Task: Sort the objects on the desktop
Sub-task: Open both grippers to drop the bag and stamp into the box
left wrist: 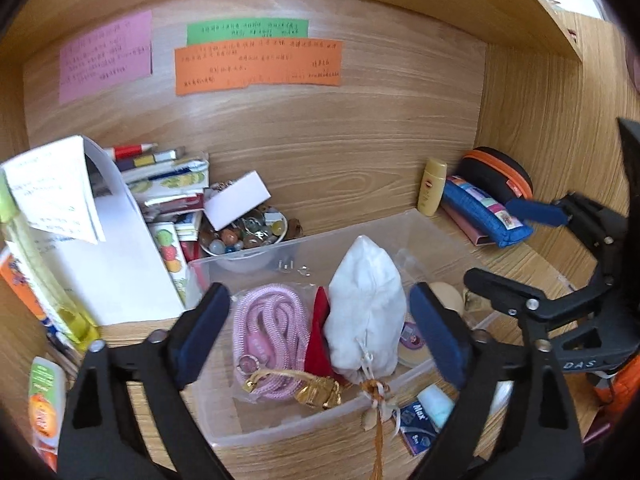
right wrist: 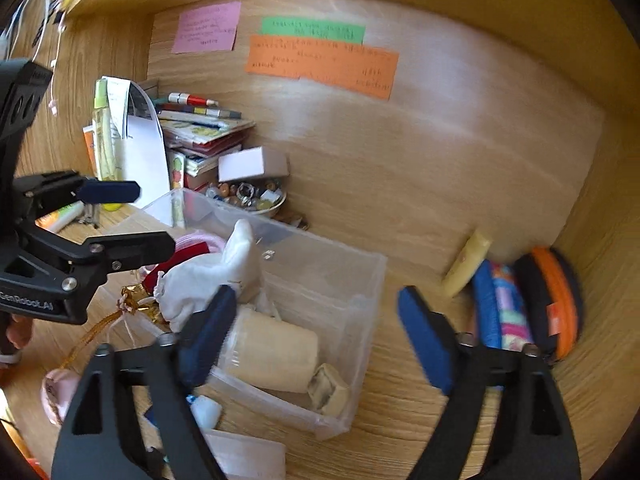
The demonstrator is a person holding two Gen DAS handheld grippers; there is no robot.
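Standing wide apart, the blue-padded jaws of the left gripper (left wrist: 318, 336) hold nothing; between them, but untouched, lies a white drawstring pouch (left wrist: 366, 308) inside a clear plastic bin (left wrist: 256, 250). The right gripper (right wrist: 318, 336) is likewise spread and empty, its left pad over the bin's near edge and its right pad above bare desk.

Contents of the bin, as shown in the left wrist view: a coiled pink cord (left wrist: 268, 332) in a clear wrapper, a red cloth piece (left wrist: 320, 336) leaning on the pouch, crumpled gold foil (left wrist: 316, 390) and a gold tassel that trails over the near wall. The right wrist view adds a cream cylinder (right wrist: 272, 354) and a small beige box (right wrist: 330, 394) at the bin's near end. These items can be judged as already sorted.

Outside the bin, much appears to be left. To the left stand a stack of books and pens (left wrist: 168, 184), a white paper sheet (left wrist: 116, 248), a white card box (left wrist: 238, 198) resting on a bowl of beads (left wrist: 248, 236), and tubes at the desk's edge. To the right, well apart from the bin, lie a small yellow bottle (left wrist: 432, 186), a blue pencil case (left wrist: 486, 210) and a black case with orange zip (left wrist: 500, 174). Coloured notes (left wrist: 258, 66) are stuck to the back panel. Motion blur softens the right wrist view, so finer details there cannot be told.
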